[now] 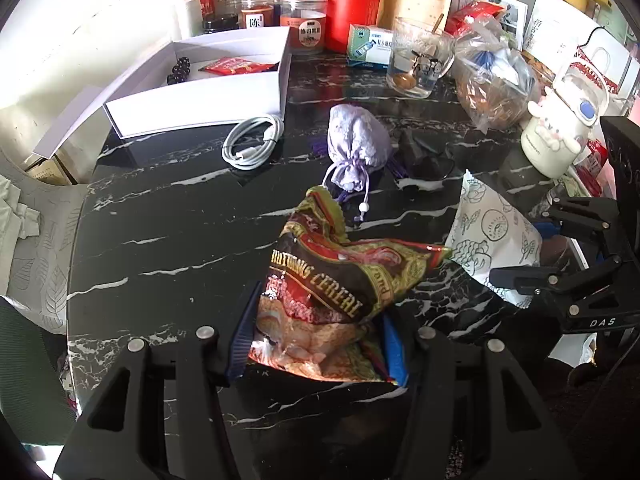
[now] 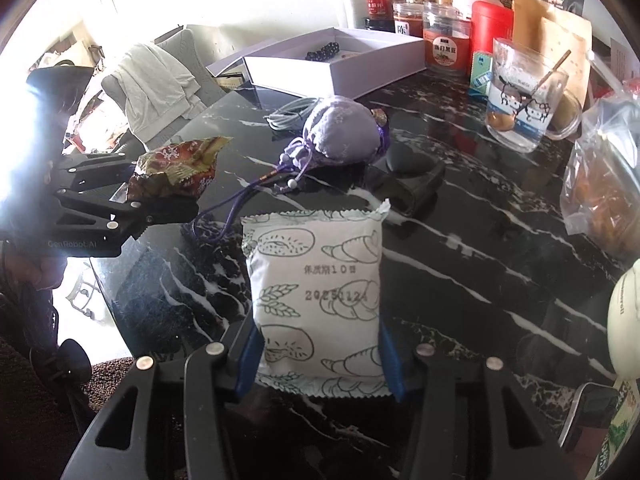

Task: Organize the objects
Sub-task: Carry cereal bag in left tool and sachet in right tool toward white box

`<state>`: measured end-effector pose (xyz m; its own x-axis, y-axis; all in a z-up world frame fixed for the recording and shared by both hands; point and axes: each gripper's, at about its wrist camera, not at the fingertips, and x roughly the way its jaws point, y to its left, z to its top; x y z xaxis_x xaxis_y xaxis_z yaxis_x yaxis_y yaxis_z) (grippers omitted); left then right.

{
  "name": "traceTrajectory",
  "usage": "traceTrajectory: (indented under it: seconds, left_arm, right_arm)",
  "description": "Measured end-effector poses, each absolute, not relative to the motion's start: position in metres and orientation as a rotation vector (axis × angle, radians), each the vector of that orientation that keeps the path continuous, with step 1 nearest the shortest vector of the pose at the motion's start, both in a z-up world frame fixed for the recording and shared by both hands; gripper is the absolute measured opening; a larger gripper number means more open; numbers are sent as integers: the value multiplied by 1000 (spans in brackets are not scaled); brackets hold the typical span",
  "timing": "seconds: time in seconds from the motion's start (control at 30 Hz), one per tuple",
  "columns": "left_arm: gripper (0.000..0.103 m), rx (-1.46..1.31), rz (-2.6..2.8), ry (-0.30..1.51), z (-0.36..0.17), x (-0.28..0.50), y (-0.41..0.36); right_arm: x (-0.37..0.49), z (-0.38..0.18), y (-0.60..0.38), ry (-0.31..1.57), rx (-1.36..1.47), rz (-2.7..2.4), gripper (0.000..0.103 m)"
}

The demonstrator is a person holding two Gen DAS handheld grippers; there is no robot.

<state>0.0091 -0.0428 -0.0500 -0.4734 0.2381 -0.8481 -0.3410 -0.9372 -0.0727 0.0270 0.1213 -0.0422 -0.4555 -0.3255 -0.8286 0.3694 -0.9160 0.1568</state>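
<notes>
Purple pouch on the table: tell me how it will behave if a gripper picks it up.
The purple pouch looks like soft gathered fabric, so it will probably squash and sag rather than hold shape. Its loose drawstring trails across the table and may drag or snag. It sits rounded and plump, so a push might tumble it instead of sliding it.

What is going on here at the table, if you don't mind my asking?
A person is tidying a cluttered black marble table with a handheld gripper in each hand. The left gripper is clamped on a crumpled cereal packet, and the right gripper is clamped on a white pastry-print packet. Both packets look lifted off the tabletop. Farther back, an open white box already holds a red packet and dark beads, while a purple drawstring pouch and a coiled white cable lie loose.
</notes>
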Motion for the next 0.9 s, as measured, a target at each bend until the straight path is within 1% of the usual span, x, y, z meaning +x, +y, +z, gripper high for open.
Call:
traceTrajectory:
  seconds: [0.43, 0.63, 0.9]
  left_arm:
    - [52, -1322, 2486, 174, -14, 9, -48]
    - [52, -1328, 2511, 207, 3, -2, -50]
    - [52, -1269, 2561, 247, 35, -17, -52]
  right_arm:
    - [27, -1, 106, 186, 1208, -2382, 51]
    - [22, 20, 95, 234, 1141, -2376, 51]
    - [8, 51, 87, 300, 1066, -2386, 51]
